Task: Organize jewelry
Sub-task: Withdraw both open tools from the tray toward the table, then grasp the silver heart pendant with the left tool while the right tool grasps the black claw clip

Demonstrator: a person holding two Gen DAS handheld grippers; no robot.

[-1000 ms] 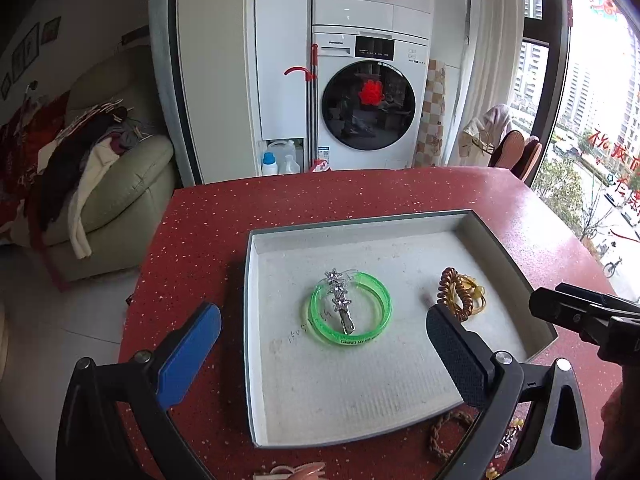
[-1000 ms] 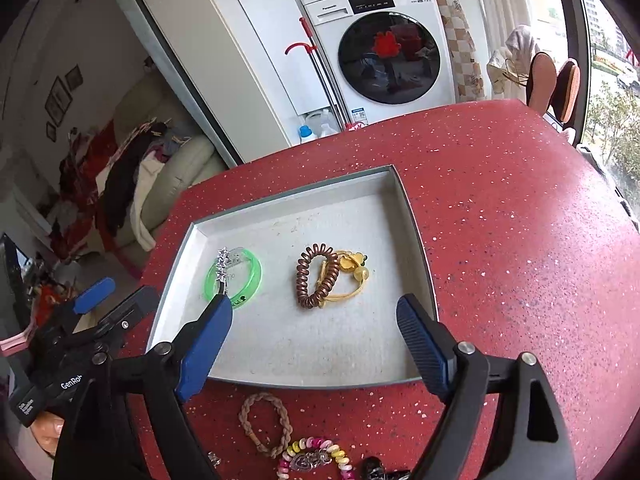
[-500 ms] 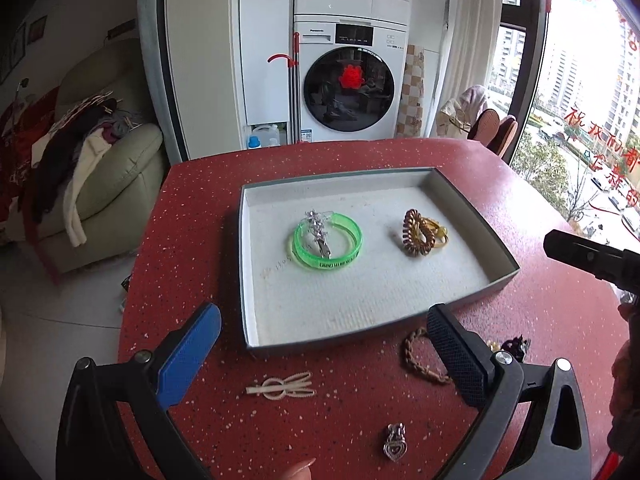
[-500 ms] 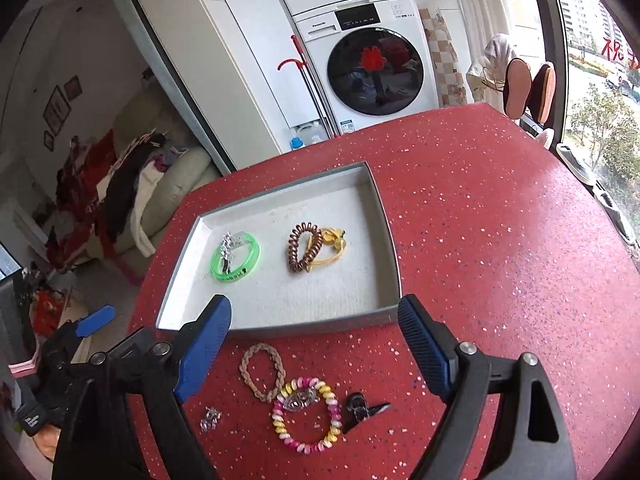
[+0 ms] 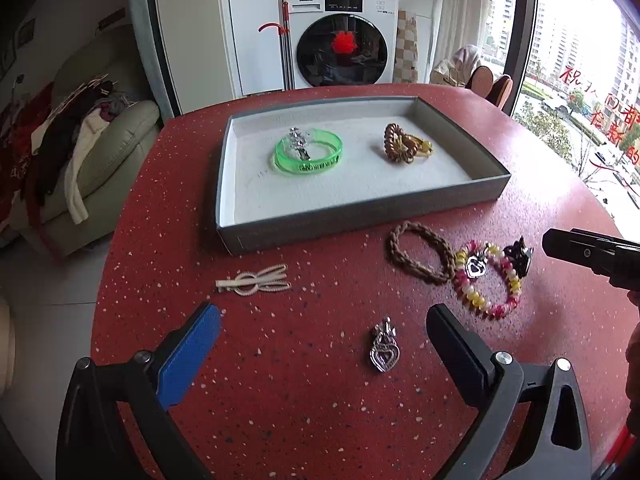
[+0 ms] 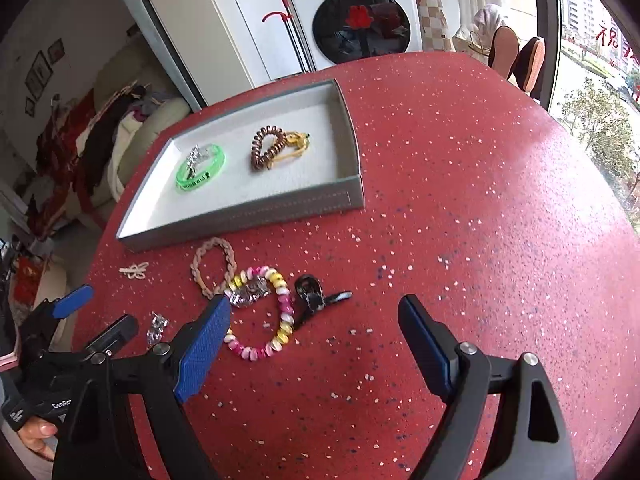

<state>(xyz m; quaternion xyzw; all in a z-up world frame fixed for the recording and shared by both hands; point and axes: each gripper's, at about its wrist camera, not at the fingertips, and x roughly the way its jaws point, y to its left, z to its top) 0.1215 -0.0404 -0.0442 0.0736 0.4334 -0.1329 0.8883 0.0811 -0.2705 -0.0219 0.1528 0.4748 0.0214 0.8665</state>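
Both claws hung spread wide and pinching nothing above the red table (image 5: 320,420). The left gripper (image 5: 320,332) had the silver heart pendant (image 5: 384,346) between its fingers at twelve o'clock, apart from both pads. The right gripper (image 6: 314,320) hovered with the black hair claw (image 6: 316,298) at its twelve o'clock and its left pad covering part of the beaded bracelet (image 6: 264,316).

Only the left camera gave the cream hair clip (image 5: 254,279) clearly; from the right it was a small pale shape (image 6: 135,271). The braided band (image 5: 418,252) lay just outside the grey tray (image 5: 360,220). Inside the tray sat a green bangle (image 5: 310,156) with what looked like a sparkly clip across it, and at its three o'clock a brown coil tie (image 5: 400,144) against something yellow.
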